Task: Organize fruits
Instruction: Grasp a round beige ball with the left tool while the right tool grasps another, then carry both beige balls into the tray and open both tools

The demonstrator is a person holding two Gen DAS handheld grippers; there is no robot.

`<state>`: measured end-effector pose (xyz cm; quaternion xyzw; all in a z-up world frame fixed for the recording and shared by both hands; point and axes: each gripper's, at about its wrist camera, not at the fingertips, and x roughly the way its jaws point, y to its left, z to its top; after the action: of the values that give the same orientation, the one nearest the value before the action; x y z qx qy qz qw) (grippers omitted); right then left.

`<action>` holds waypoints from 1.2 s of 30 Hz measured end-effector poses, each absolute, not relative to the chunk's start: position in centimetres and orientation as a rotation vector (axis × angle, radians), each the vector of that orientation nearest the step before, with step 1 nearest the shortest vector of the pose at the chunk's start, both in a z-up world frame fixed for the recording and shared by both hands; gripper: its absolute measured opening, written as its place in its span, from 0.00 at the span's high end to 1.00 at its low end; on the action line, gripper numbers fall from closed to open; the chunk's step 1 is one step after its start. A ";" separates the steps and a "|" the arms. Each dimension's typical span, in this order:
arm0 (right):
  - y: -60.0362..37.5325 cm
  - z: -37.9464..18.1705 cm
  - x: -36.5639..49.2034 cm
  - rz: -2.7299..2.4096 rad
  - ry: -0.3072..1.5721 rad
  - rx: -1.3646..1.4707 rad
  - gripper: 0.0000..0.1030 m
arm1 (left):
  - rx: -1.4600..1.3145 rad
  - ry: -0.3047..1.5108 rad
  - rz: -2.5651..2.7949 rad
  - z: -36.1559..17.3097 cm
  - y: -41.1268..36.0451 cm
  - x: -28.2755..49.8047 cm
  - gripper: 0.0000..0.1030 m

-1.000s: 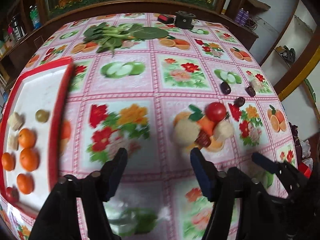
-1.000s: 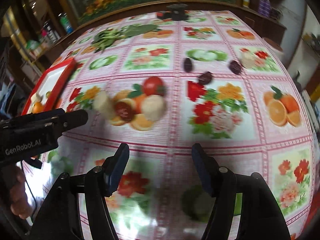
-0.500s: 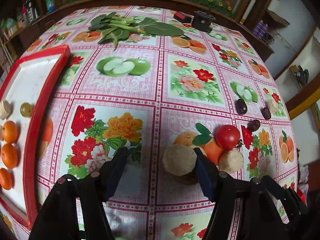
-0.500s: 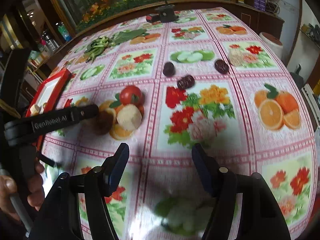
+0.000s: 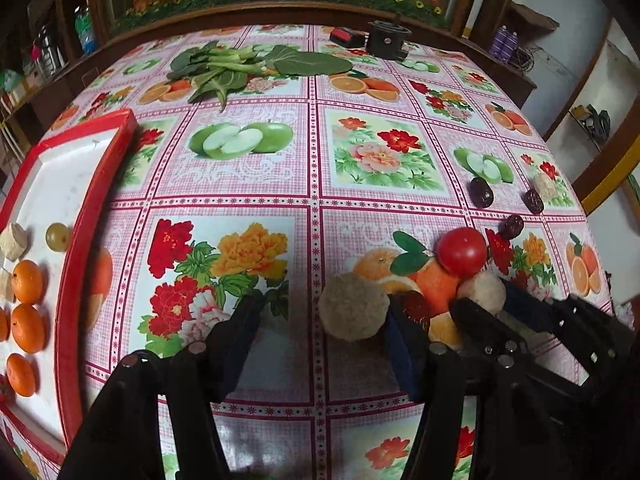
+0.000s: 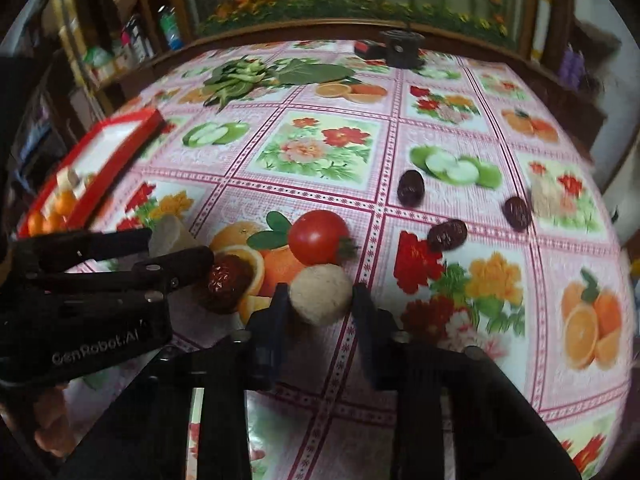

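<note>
A red tray point(image 5: 100, 184) at the left holds several oranges point(image 5: 27, 282), a green grape point(image 5: 57, 236) and pale chunks. On the tablecloth lie a red tomato point(image 5: 462, 250), two beige round fruits and dark red dates point(image 5: 480, 192). My left gripper point(image 5: 320, 328) is open, its right finger touching the larger beige fruit point(image 5: 354, 306). My right gripper point(image 6: 318, 300) is open with its jaws around the smaller beige fruit point(image 6: 320, 294). A dark red fruit point(image 6: 228, 280) lies beside the left gripper's finger point(image 6: 180, 264) in the right wrist view.
Leafy greens point(image 5: 236, 66) lie at the far side of the table. A black device point(image 5: 388, 40) and a red box point(image 5: 348, 36) stand at the far edge. Several dates point(image 6: 410, 188) lie right of the tomato point(image 6: 318, 236). Shelves stand beyond the table's left.
Both grippers moved forward to the fruit cluster. The right gripper's jaws now stand on either side of the smaller beige fruit; the left gripper's finger reached the larger one.
</note>
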<state>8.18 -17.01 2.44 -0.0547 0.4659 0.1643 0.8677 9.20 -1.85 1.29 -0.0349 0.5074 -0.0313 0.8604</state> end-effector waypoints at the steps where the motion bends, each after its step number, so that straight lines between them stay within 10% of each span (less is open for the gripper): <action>1: -17.1 2.4 8.2 0.348 0.978 -0.108 0.71 | -0.071 1.058 -0.066 1.3 -1.8 9.1 0.41; 6: -18.2 2.6 7.6 0.338 0.987 -0.045 0.71 | -0.080 1.046 -0.085 1.4 -0.8 8.8 0.70; 36: -14.0 3.7 2.1 0.371 1.006 -0.014 0.71 | -0.178 1.080 -0.182 2.7 4.5 0.5 0.70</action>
<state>2.10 -13.98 3.73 -0.0068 0.4792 0.1767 0.8597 0.48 4.51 2.67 -0.0844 0.5126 -0.0865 0.8501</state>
